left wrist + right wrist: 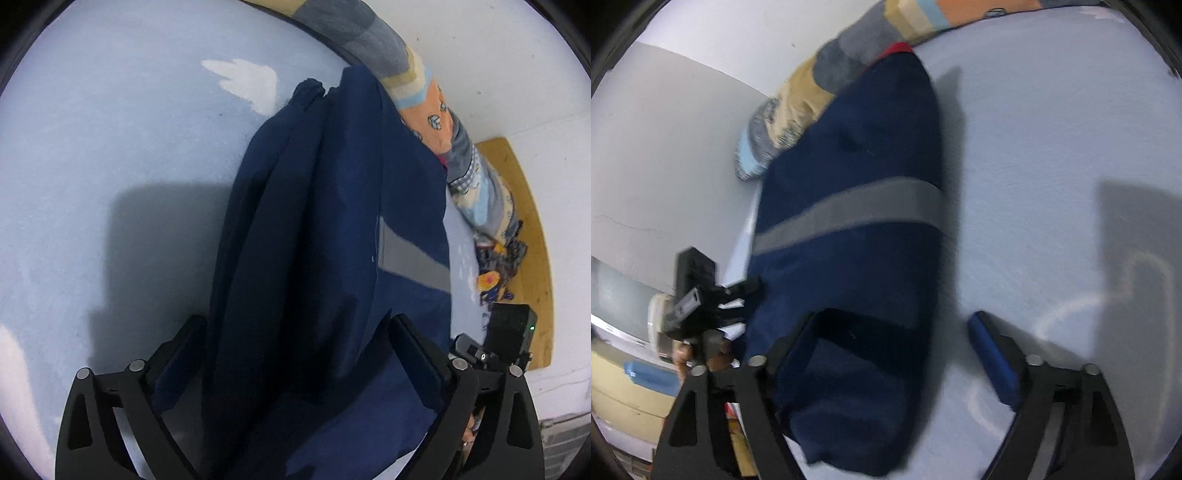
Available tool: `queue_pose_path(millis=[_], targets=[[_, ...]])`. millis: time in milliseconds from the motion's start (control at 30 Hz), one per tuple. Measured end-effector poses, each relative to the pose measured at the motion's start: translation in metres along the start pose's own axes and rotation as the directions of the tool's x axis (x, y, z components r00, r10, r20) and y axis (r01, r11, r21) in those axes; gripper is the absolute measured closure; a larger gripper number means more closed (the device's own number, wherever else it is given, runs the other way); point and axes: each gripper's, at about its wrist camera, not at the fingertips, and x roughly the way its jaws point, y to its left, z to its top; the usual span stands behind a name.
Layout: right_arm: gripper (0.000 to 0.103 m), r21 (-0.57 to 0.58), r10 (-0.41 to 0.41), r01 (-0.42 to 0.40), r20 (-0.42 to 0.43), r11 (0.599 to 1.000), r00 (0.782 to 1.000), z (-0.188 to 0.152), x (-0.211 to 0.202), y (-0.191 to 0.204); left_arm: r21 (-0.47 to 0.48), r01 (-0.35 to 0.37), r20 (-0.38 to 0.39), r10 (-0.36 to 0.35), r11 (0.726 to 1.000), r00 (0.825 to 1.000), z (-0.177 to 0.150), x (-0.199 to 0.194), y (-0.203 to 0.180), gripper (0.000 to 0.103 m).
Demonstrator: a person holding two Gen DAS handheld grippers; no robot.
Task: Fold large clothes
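Note:
A large navy garment with a grey reflective stripe (325, 229) lies folded lengthwise on a pale blue bed sheet (110, 147). In the left wrist view my left gripper (295, 354) is open, its two fingers wide apart on either side of the cloth. In the right wrist view the same garment (857, 229) runs from the front to the far wall. My right gripper (894, 339) is open; its left finger lies over the cloth's near end, its blue-padded right finger (993, 362) stands over bare sheet. The left gripper (701, 306) shows at the cloth's left edge.
A rolled patchwork blanket (406, 62) lies along the bed's far edge against the white wall, also seen in the right wrist view (812, 92). A wooden board (528, 221) stands beyond the bed. Boxes and drawers (628, 387) sit at lower left beside the bed.

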Motion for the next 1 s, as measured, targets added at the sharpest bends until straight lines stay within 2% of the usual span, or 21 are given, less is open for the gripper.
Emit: queue_pose_path(millis=[67,133,167,200,233,267,300,333,367,400,467,667,867,933,1000], targets=[[0.015,-0.008,0.066,-0.066,-0.012,0.998,0.998,0.006,0.008,0.004,-0.007,0.030,0.021,-0.029,1.000,0.999,-0.001,0.006,0.004,0.001],[0.015,-0.038,0.046,-0.046,-0.011,0.998,0.999,0.007,0.018,0.010,0.044,-0.009,0.036,0.007,0.999,0.999,-0.006,0.015,-0.011,0.006],[0.016,-0.060,0.031,-0.031,-0.007,0.998,1.000,0.009,0.026,0.014,0.066,-0.033,0.040,0.031,0.997,0.999,-0.005,0.018,-0.018,0.015],[0.022,-0.067,0.018,-0.018,0.004,0.998,1.000,0.009,0.029,0.017,0.108,-0.108,0.058,0.102,0.988,0.993,-0.006,0.024,-0.032,0.019],[0.028,-0.077,-0.004,0.005,0.017,0.997,1.000,0.009,0.029,0.021,0.133,-0.139,0.066,0.131,0.981,0.989,-0.010,0.026,-0.037,0.021],[0.037,-0.091,-0.020,0.023,0.028,0.996,0.999,0.009,0.029,0.026,0.173,-0.175,0.085,0.162,0.969,0.983,-0.013,0.028,-0.049,0.028],[0.047,-0.114,-0.034,0.039,0.045,0.993,0.998,0.009,0.026,0.031,0.180,-0.183,0.095,0.168,0.966,0.981,-0.020,0.026,-0.058,0.033],[0.053,-0.143,-0.054,0.062,0.057,0.988,0.997,0.009,0.020,0.037,0.178,-0.181,0.100,0.166,0.967,0.981,-0.023,0.024,-0.064,0.038],[0.057,-0.165,-0.066,0.076,0.066,0.983,0.996,0.010,0.016,0.041,0.178,-0.156,0.107,0.139,0.972,0.985,-0.026,0.020,-0.071,0.046],[0.058,-0.188,-0.075,0.089,0.079,0.978,0.994,0.010,0.010,0.047,0.184,-0.138,0.107,0.120,0.973,0.987,-0.030,0.020,-0.079,0.052],[0.059,-0.241,-0.110,0.136,0.115,0.961,0.987,0.008,-0.006,0.061,0.215,-0.125,0.097,0.107,0.969,0.990,-0.042,0.019,-0.097,0.053],[0.059,-0.269,-0.131,0.169,0.154,0.948,0.979,-0.007,-0.062,0.059,0.336,-0.101,0.037,0.094,0.936,0.995,-0.094,0.039,-0.162,0.053],[0.059,-0.256,-0.187,0.235,0.197,0.938,0.962,-0.046,-0.133,0.023,0.352,-0.050,0.027,0.043,0.935,0.999,-0.132,0.069,-0.220,0.053],[0.059,-0.253,-0.204,0.254,0.207,0.934,0.957,-0.059,-0.152,0.014,0.365,-0.058,0.032,0.049,0.929,0.998,-0.146,0.081,-0.231,0.053],[0.059,-0.240,-0.215,0.266,0.217,0.934,0.952,-0.073,-0.173,0.002,0.383,-0.091,0.034,0.085,0.919,0.996,-0.162,0.097,-0.239,0.054]])
